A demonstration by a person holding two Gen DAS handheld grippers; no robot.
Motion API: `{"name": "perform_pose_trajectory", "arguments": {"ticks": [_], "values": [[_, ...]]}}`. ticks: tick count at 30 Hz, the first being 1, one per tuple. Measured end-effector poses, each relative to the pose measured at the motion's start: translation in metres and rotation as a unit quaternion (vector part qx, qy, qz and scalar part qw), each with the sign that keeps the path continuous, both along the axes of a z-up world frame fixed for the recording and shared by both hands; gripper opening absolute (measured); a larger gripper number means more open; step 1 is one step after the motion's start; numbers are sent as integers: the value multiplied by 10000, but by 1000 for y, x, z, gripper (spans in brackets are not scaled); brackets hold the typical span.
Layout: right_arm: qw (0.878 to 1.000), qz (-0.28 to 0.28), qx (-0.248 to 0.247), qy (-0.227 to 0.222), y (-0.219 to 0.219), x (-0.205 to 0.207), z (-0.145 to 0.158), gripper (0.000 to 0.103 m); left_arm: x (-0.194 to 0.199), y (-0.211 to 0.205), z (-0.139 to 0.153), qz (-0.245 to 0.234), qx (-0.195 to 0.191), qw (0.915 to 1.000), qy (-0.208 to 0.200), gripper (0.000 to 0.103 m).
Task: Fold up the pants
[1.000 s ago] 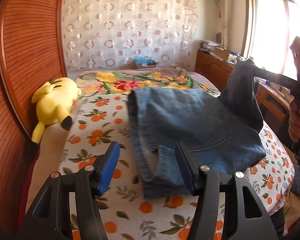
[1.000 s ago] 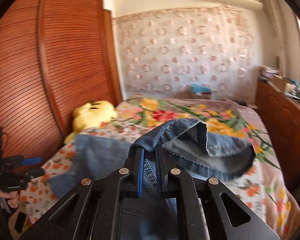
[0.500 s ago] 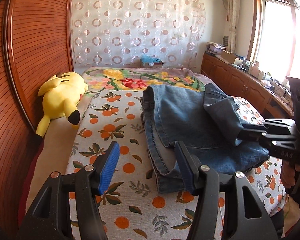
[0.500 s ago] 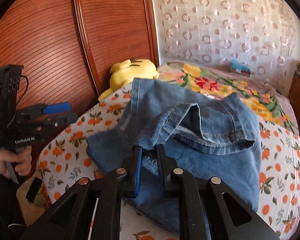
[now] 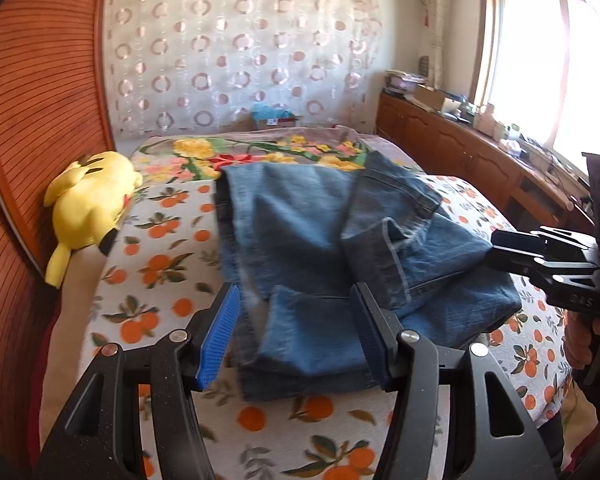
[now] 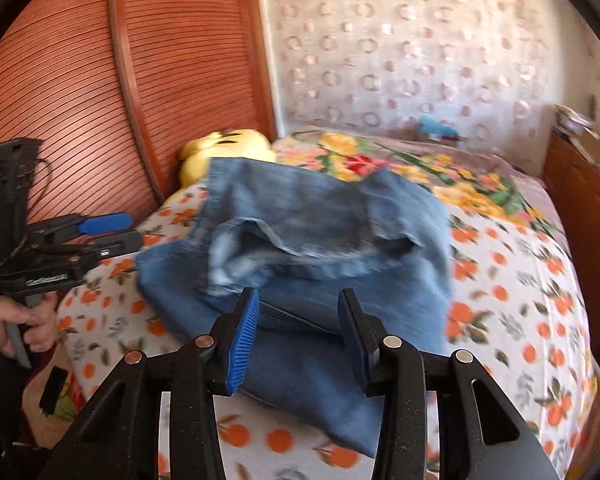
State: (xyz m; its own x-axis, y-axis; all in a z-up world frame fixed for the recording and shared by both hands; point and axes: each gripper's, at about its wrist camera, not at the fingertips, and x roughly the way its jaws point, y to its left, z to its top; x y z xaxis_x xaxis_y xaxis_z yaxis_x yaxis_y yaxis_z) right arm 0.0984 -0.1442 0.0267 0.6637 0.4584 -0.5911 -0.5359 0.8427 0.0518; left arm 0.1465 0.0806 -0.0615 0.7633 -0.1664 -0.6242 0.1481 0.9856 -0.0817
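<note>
The pants (image 5: 300,240), blue denim, lie folded on the bed (image 5: 160,280); their long axis runs from the near edge toward the curtain (image 5: 240,60), one leg doubled back across the top; the left tool (image 5: 296,336) hovers just before the near hem, its jaws apart and grasping nothing; the right tool (image 6: 296,332) has just been opening, its jaws clear of the cloth, nothing pinched between them; a yellow plush toy (image 5: 88,208) rests beside the wardrobe (image 5: 32,120).

yellow plush toy (image 5: 88,204) beside wooden headboard (image 5: 32,120).
</note>
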Motion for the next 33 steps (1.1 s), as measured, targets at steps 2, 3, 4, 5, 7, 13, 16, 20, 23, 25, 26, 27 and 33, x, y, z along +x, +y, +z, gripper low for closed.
{"name": "perform_pose_trajectory", "arguments": {"ticks": [2,3,4,5,7,13,16,20,23,25,26,27,33], "values": [[9998,-200,19,26,-9,-3,-3,43,3,-9,-2,-100,-5,9999,30,59],[9995,-301,2,24,-12,-3,-4,43,5,-15,-4,-170,-10,9998,54,59],[9992,-409,-8,26,-14,-5,-7,43,7,-21,-6,-239,-21,9997,73,59],[9988,-491,-16,44,-15,-5,-11,43,9,-26,-8,-294,-25,9995,102,59],[9979,-646,-10,74,-19,-8,-17,43,14,-37,-14,-404,-7,9990,179,59],[9971,-733,-63,189,-14,-12,-31,43,27,-60,-31,-629,198,9970,408,59],[9968,-759,-91,232,-14,-14,-31,43,32,-60,-35,-583,256,9970,429,51],[9963,-835,-33,223,-18,-19,-33,43,34,-57,-31,-661,59,9969,414,33],[9958,-868,124,246,-25,-24,-33,43,31,-60,-19,-718,32,9970,275,22],[9957,-878,156,235,-29,-23,-32,43,31,-63,-7,-768,-8,9969,163,17],[9958,-885,128,208,-30,-21,-30,43,30,-65,2,-777,-24,9970,64,15],[9959,-879,95,169,-30,-20,-28,43,31,-67,10,-792,-32,9969,-7,13],[9973,-731,-69,23,-21,-10,-28,48,35,-75,73,-873,-91,9947,-543,10]]}}
